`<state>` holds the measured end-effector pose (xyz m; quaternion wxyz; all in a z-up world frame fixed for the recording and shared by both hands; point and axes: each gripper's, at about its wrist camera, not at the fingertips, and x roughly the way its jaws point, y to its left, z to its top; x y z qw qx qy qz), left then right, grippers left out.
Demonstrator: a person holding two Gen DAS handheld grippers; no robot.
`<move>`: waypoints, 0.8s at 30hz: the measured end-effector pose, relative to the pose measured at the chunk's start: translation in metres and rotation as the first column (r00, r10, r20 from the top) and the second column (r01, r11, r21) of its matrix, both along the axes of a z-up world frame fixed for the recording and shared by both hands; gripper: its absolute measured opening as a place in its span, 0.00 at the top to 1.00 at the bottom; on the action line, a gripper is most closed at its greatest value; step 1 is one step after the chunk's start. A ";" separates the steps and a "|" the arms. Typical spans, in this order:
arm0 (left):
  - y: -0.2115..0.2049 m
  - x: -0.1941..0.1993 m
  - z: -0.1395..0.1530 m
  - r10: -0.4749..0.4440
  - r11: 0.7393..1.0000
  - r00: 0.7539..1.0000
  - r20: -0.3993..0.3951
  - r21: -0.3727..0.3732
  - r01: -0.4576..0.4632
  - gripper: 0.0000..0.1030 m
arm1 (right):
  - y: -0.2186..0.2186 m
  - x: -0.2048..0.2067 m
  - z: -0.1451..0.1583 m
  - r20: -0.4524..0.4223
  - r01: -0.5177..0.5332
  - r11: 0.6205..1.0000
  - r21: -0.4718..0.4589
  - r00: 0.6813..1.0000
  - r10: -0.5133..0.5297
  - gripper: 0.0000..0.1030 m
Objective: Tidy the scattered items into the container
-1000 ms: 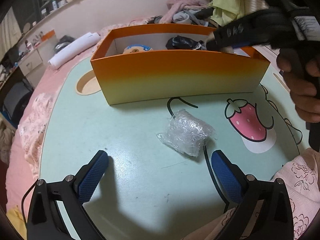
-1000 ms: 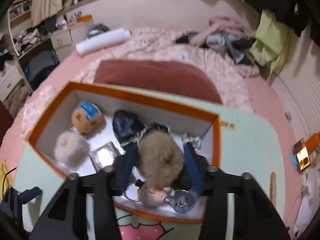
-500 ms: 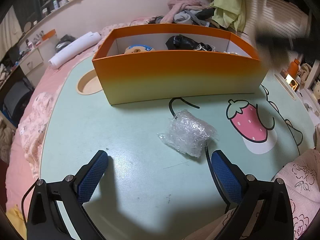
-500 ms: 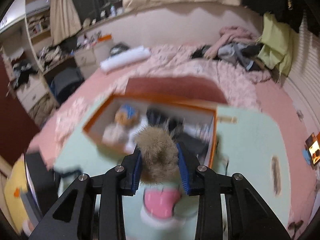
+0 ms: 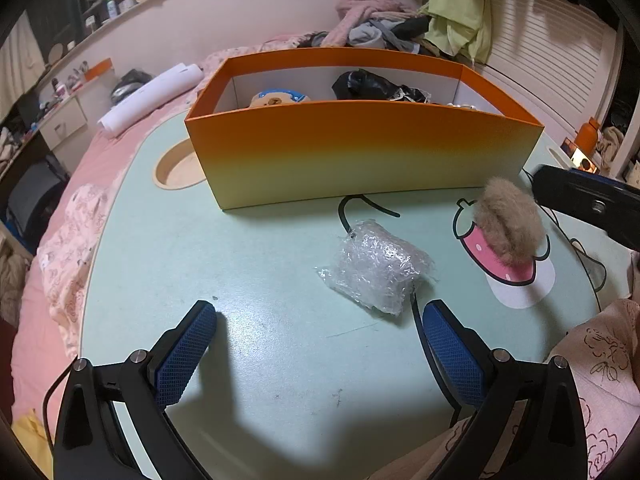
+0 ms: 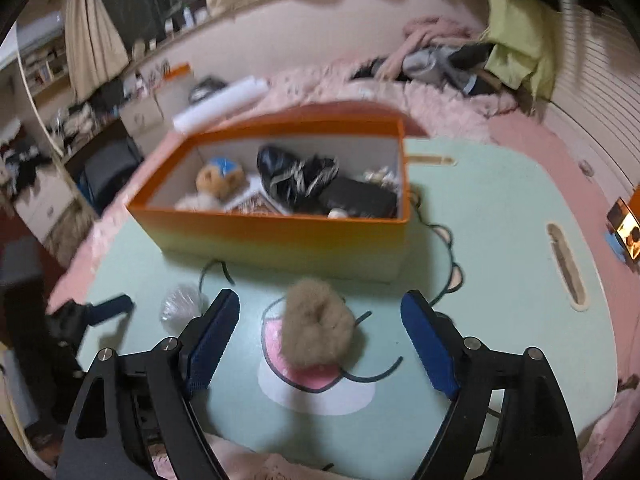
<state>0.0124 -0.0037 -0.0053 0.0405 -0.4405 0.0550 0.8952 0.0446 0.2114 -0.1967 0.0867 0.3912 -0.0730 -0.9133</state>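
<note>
The left tool (image 5: pixel 318 340) hangs over the mint-green bench (image 5: pixel 240 264), its blue pads wide apart with nothing between them, a bubble-wrap bundle (image 5: pixel 374 266) just ahead. Behind stands the orange box (image 5: pixel 360 156). To the right, the right tool (image 6: pixel 320 322) is spreading its pads, and the tan fur pom-pom (image 6: pixel 316 328) sits free between them on the strawberry print.

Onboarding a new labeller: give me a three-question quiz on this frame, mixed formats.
1. True or false: the fur ball lies inside the orange box.
2. The right gripper is: A) shut on the fur ball B) opening, pads clear of it C) out of view.
3. Which loose item lies nearest the left gripper?

Key: 1 false, it sits on the table. 2 B. 3 the plastic-wrapped bundle.
</note>
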 end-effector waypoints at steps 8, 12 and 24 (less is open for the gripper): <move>0.001 0.000 0.000 -0.001 1.000 1.000 0.000 0.000 0.001 0.00 | -0.008 0.019 -0.034 0.127 -0.084 0.994 0.069 0.989 0.075 0.19; 0.001 0.000 -0.001 -0.002 1.000 1.000 0.001 0.001 0.002 0.00 | -0.016 0.020 -0.049 0.143 -0.078 0.979 0.187 0.988 0.051 0.15; 0.002 0.001 -0.001 -0.003 1.000 1.000 0.000 -0.002 0.003 0.00 | -0.009 0.017 -0.052 0.157 -0.089 0.982 0.168 0.986 0.062 0.05</move>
